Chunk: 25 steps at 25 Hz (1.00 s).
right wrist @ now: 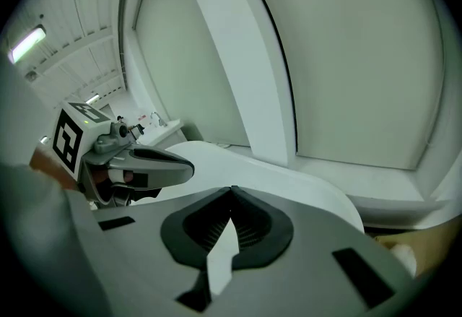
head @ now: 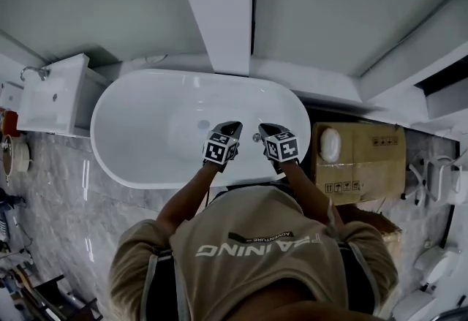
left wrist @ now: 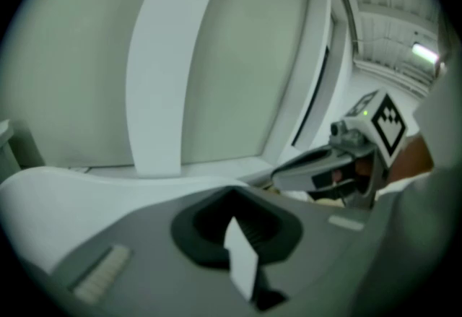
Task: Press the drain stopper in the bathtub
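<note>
Over the bathtub's (head: 121, 166) near rim, the left gripper (head: 229, 126) and right gripper (head: 266, 128) hover side by side, each with its jaws closed on nothing. Only the head view shows the drain stopper (head: 203, 124), on the tub floor just left of the left jaws. The gripper views face pale wall panels. A cardboard box (head: 369, 159) stands on the marble floor (head: 58, 195) at the tub's right end.

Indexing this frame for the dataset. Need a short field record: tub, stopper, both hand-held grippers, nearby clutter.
bathtub: white, oval
drain stopper: on tub floor, no gripper on it
left hand-held gripper: jaws together, empty, over the near rim
right hand-held gripper: jaws together, empty, beside the left, not touching it
cardboard box: at the tub's right end
wash basin: at the tub's left end
</note>
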{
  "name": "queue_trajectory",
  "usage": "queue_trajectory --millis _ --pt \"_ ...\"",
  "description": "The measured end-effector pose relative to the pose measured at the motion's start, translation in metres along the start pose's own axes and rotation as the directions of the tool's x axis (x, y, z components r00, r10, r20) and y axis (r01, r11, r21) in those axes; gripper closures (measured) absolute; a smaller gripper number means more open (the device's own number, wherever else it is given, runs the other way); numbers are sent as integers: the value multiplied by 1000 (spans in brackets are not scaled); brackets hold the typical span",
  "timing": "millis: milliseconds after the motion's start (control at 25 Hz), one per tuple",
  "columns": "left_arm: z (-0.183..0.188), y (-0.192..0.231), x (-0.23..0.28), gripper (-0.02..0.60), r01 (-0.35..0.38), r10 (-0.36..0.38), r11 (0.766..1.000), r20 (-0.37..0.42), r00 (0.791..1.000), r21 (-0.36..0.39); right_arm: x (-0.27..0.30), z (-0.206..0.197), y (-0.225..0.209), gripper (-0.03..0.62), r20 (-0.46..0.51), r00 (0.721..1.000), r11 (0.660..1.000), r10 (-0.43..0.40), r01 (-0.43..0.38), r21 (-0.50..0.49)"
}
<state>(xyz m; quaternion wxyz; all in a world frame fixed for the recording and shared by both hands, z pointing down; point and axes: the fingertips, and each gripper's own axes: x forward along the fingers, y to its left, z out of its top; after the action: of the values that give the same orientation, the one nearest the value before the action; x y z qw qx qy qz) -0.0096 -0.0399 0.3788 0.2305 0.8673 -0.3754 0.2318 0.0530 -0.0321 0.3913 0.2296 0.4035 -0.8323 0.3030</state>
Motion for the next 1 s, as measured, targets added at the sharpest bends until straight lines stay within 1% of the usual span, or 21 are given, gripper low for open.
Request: queue_trajectory --millis 120,240,440,520,640,800,840,920,1000 --pt "20 3 -6 580 0 1 1000 61 998 -15 -9 21 3 585 50 999 1000 5 -3 -28" --pt "36 6 -21 580 -18 21 999 102 995 -26 -17 37 15 585 87 996 998 27 -23 -51" --pt "81 17 -45 580 -52 53 999 186 981 -10 -28 88 29 585 175 984 992 32 -10 -128" --pt "103 17 -56 580 -75 69 997 222 973 20 -37 108 35 585 214 976 989 42 -10 -146" --pt "139 13 -68 580 -128 96 987 266 959 102 -56 134 41 585 258 964 986 63 -20 -167" --pt "183 5 -94 580 -149 93 979 341 935 141 -79 167 54 585 305 949 974 81 -11 -225" --pt "193 4 -102 580 -159 94 974 355 930 160 -84 175 57 585 318 945 971 83 -5 -239" --pt "209 -1 -116 580 -191 101 958 372 923 215 -94 193 61 585 346 935 963 78 19 -269" --pt "224 -4 -128 580 -217 106 942 387 916 257 -105 211 66 585 387 919 955 78 43 -293"
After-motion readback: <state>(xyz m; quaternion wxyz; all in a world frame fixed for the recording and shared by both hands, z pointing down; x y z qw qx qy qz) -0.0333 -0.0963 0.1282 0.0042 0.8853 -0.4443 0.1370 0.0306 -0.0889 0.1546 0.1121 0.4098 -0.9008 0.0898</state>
